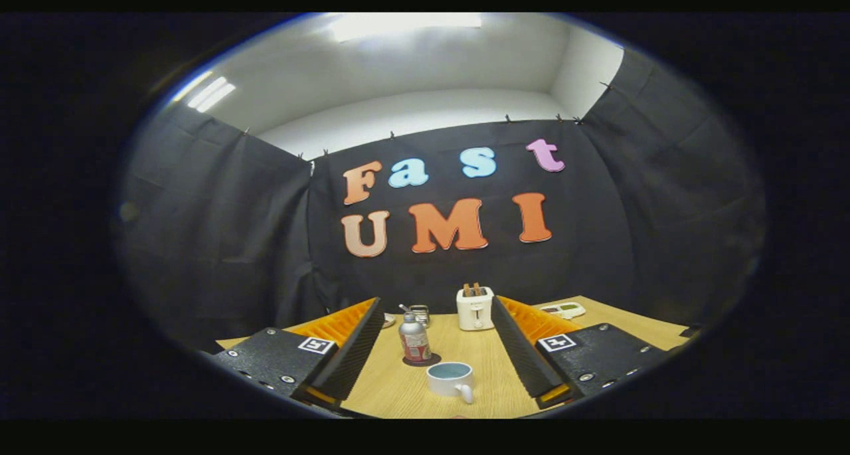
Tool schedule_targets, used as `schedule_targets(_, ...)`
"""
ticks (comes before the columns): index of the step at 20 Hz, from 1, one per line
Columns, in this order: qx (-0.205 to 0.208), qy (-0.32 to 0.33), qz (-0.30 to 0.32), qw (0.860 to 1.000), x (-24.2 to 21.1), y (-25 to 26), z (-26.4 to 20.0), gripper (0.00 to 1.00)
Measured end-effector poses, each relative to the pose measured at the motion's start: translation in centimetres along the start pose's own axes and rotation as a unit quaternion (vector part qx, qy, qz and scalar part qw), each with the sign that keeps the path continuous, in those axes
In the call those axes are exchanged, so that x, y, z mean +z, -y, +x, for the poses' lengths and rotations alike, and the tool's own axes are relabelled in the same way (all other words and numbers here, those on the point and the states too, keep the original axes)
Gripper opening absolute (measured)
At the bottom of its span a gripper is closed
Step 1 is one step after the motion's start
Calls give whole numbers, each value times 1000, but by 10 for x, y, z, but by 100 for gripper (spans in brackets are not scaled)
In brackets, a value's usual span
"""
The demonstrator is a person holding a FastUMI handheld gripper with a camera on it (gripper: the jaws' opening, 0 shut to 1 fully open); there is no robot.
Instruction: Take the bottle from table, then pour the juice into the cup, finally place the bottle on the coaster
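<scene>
On a wooden table point(398, 388) sit 1 bottle point(414, 337), 1 cup point(449, 378) and 1 dark coaster point(435, 361). The bottle stands upright on the coaster, and the cup, with 1 handle, is just near and right of it. Farther back there is 1 white toaster point(475, 308) holding 2 slices of toast point(472, 289). Left of the toaster are 2 small metallic items point(418, 313), too small to identify. At the far right lies 1 flat pale device point(563, 309). 1 gripper point(435, 352) has 2 fingers point(355, 349), spread wide apart, with the bottle, coaster and cup between them.
</scene>
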State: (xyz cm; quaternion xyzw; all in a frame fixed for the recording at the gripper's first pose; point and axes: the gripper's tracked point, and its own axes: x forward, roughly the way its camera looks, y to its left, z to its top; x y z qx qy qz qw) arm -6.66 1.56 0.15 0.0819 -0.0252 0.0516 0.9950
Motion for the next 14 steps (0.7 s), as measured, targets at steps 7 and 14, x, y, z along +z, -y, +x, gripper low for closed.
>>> schedule_targets(7,-35,4,4,999,3,34,-4,95)
schedule_targets(14,-37,18,-10,999,14,40,-7,95)
